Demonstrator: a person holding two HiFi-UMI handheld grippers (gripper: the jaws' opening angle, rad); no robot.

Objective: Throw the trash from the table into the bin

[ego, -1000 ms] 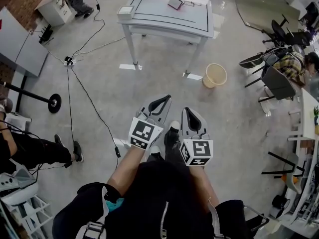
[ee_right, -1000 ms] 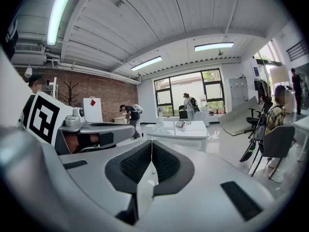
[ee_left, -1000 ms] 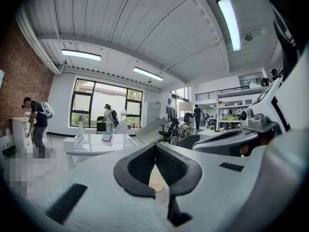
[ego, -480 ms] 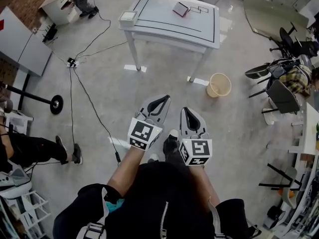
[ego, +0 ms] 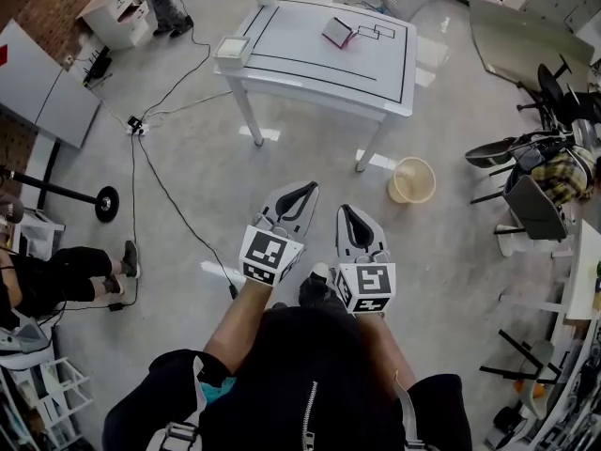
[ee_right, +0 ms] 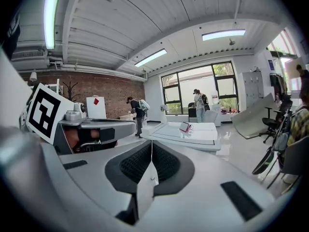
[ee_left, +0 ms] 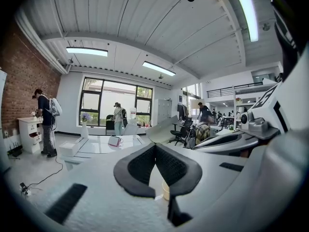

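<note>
Since a second ago the gap to the desk [ego: 310,81] is being closed: in the head view the desk is being shown lower and fuller, and the tan bin [ego: 412,179] is being shown closer to the two tools.

The left tool [ego: 302,195] and the right tool [ego: 351,219] are being held side by side in front of the person. Each is being kept with its jaws together at the tips, and nothing is being carried between them.

The trash, a small pinkish packet [ego: 336,32], is lying on the far part of the desk, well apart from both tools. It is being seen almost straight ahead, left of the left tool's jaw line in its own view [ee_left: 115,140] and right of the right tool's [ee_right: 185,127], so neither is being clearly favoured. Its long axis is too small to be told.

The bin is standing on the floor by the desk's near right leg, on the right tool's side, so that tool is being judged the handier for the drop.
</note>
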